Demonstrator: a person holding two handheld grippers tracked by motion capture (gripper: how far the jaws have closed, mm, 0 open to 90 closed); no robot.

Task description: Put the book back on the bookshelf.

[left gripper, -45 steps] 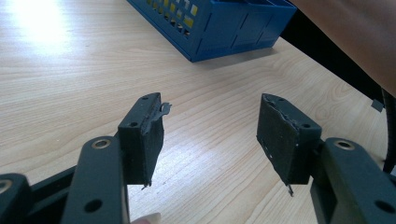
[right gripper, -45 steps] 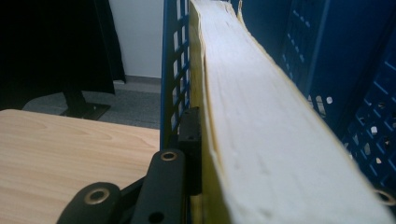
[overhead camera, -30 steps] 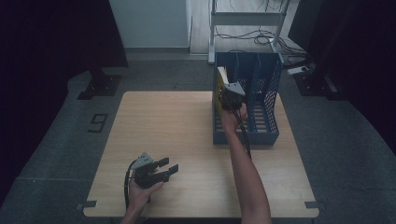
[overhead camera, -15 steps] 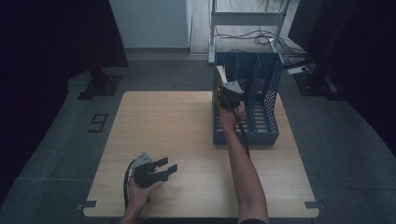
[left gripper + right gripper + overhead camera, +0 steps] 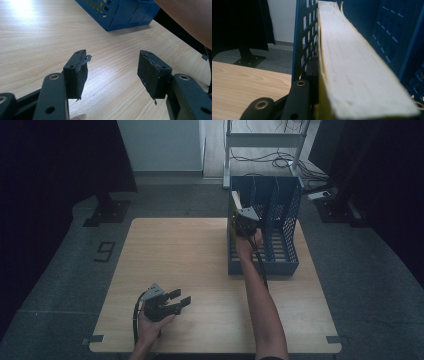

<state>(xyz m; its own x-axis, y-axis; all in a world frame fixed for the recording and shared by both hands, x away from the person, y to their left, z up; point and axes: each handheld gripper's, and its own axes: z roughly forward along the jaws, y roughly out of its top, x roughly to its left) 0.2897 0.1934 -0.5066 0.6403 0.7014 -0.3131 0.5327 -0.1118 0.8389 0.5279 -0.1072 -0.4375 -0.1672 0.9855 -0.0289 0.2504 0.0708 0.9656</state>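
You are working in what looks like a lab or recording studio, not a home. Your wooden table (image 5: 190, 265) stands alone on grey speckled carpet (image 5: 60, 290), with black curtains (image 5: 55, 165) closing in both sides and a metal stand foot (image 5: 102, 212) planted beside one. Behind the table a white metal frame (image 5: 265, 140) carries loose cables (image 5: 280, 160) across the floor. A number marker (image 5: 105, 251) sticks to the carpet, and tape tabs (image 5: 92, 339) mark the table's near corners. A blue file rack (image 5: 280, 265) sits on the table.
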